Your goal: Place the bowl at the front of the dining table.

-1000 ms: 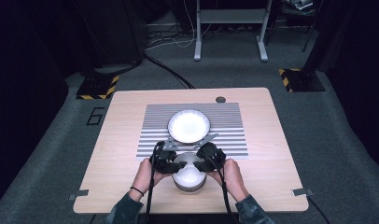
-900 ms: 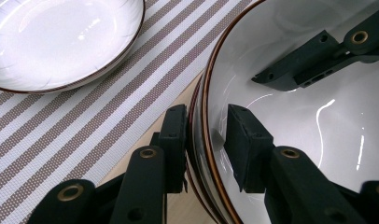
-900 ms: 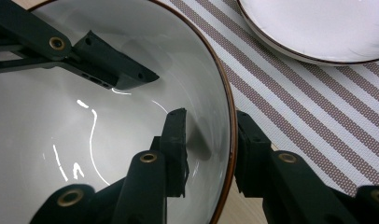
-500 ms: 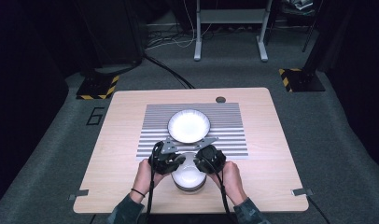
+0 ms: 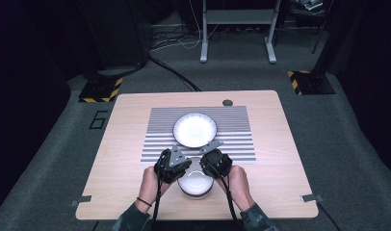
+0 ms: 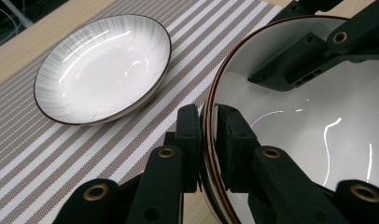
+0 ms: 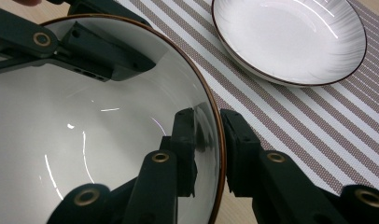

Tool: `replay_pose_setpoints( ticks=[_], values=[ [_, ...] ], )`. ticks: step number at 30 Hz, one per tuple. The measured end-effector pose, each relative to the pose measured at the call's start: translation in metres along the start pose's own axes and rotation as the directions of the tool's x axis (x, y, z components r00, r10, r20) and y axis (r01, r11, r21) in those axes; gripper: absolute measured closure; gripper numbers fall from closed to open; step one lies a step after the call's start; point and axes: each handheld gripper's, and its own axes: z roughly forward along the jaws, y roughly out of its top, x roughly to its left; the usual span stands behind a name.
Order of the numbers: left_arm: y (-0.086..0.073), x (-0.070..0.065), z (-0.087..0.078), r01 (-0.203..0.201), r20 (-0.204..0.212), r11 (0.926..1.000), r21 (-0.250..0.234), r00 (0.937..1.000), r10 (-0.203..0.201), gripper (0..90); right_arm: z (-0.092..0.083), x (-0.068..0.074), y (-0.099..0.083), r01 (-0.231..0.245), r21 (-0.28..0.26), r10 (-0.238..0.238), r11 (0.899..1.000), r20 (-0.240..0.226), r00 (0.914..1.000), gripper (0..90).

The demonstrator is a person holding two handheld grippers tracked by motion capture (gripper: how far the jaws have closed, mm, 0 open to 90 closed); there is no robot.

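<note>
You'd just closed both the left gripper (image 6: 207, 135) and right gripper (image 7: 207, 140) on the bowl's (image 5: 194, 182) rim, just near of the plate (image 5: 194, 129); next up was probably an even lift.

I count one deep white bowl (image 5: 195, 182), one shallow white plate (image 5: 194, 130), one striped placemat (image 5: 237, 139), and my two grippers: left gripper (image 6: 207, 135), right gripper (image 7: 208, 140).

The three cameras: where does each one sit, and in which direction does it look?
High view: above the person's side, looking forward and down on the table; both hands and forearms show.
Left gripper view: on the left hand-held gripper, looking along its jaws, which clamp the bowl rim.
Right gripper view: on the right hand-held gripper, jaws on the opposite rim.
Both gripper views share the plate and striped mat.
</note>
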Motion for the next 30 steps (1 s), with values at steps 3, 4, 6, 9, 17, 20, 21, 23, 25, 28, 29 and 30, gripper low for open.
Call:
replay_pose_setpoints(
  ticks=[3,4,6,9,17,20,21,23,25,28,29,30],
  values=[
    [0.000,0.000,0.000,-0.001,0.003,1.0000,-0.002,1.0000,0.001,79.3,0.000,0.000,0.000,0.007,-0.010,-0.007,1.000,0.004,1.0000,76.7],
    [0.000,0.000,-0.001,-0.003,0.001,1.0000,-0.002,1.0000,0.003,79.4,-0.001,0.001,0.000,0.006,-0.010,-0.006,1.000,0.009,0.9999,76.8],
    [0.000,0.000,-0.001,-0.010,0.000,1.0000,0.001,1.0000,0.010,79.6,-0.001,0.001,0.000,0.024,-0.021,-0.023,0.999,0.015,0.9996,77.0],
    [0.000,-0.002,-0.001,-0.015,-0.009,0.9999,-0.008,0.9998,0.015,79.7,-0.002,0.003,-0.001,0.006,-0.018,-0.006,1.000,0.018,0.9998,77.4],
    [0.001,-0.004,-0.004,-0.034,-0.025,0.9991,-0.024,0.9992,0.033,80.0,-0.005,0.003,-0.002,0.024,-0.022,-0.024,0.999,0.028,0.9993,78.7],
    [0.004,-0.003,-0.010,-0.033,-0.026,0.9982,-0.051,0.9991,0.032,81.6,-0.005,0.001,-0.002,0.031,-0.046,-0.030,0.998,0.032,0.9991,80.4],
    [0.005,-0.002,-0.010,-0.037,-0.024,0.9982,-0.047,0.9991,0.036,81.6,-0.005,0.002,-0.002,0.025,-0.045,-0.023,0.999,0.033,0.9992,80.6],
    [0.006,-0.001,-0.009,-0.048,-0.026,0.9982,-0.036,0.9986,0.047,81.8,-0.005,0.001,-0.002,0.040,-0.050,-0.038,0.998,0.039,0.9985,81.0],
    [0.005,-0.001,-0.009,-0.046,-0.023,0.9981,-0.040,0.9987,0.045,82.0,-0.005,0.002,-0.001,0.050,-0.051,-0.048,0.997,0.047,0.9978,81.3],
    [0.002,-0.003,-0.010,-0.049,-0.039,0.9971,-0.059,0.9982,0.047,81.9,-0.007,0.004,-0.004,0.049,-0.072,-0.044,0.996,0.060,0.9972,81.6],
    [0.002,-0.003,-0.010,-0.049,-0.043,0.9966,-0.066,0.9980,0.047,82.2,-0.009,0.005,-0.005,0.038,-0.084,-0.033,0.996,0.061,0.9976,81.3],
    [0.002,-0.003,-0.011,-0.053,-0.045,0.9960,-0.073,0.9978,0.050,82.3,-0.010,0.004,-0.005,0.039,-0.104,-0.033,0.994,0.056,0.9979,81.6]
  ],
)
